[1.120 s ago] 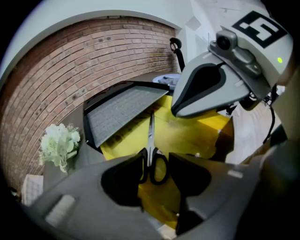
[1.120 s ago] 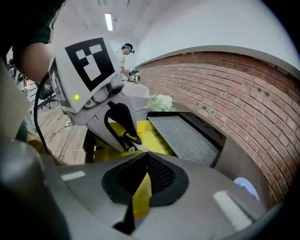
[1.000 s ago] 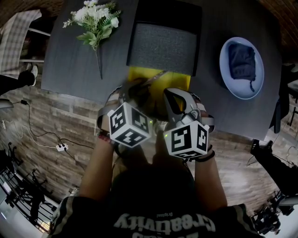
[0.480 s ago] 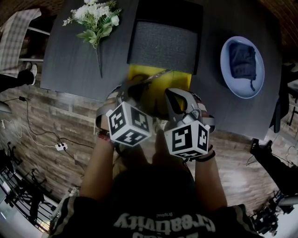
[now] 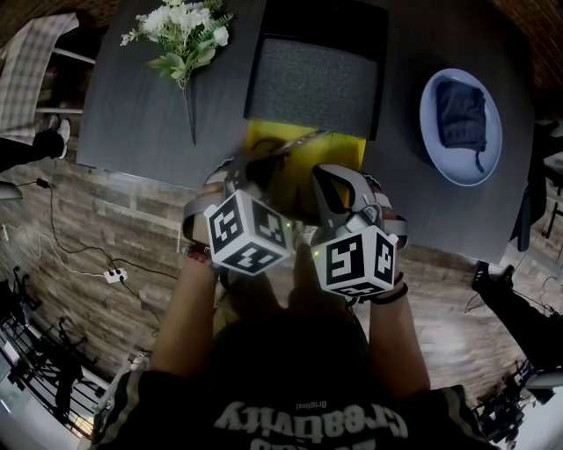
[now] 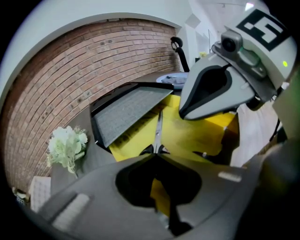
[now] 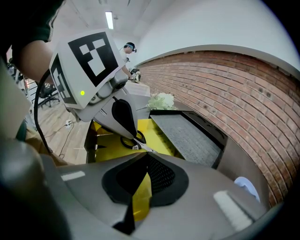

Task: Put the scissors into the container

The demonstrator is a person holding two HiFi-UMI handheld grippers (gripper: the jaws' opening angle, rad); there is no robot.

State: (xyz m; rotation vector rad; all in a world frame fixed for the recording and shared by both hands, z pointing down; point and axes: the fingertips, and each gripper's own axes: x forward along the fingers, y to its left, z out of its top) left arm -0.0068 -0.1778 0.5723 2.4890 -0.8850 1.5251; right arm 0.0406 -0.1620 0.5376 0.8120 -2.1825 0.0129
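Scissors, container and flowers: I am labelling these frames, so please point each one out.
scissors (image 6: 158, 130): left gripper view, on the blades.
container (image 6: 192, 136): left gripper view, on its bare yellow surface.
flowers (image 5: 180, 25): head view, on the white blooms.

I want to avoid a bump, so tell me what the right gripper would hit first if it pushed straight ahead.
Probably the scissors, which sit just beyond the right gripper's shut claw, over the yellow container. Depth is unclear, so it could slip beneath them and meet the container instead.
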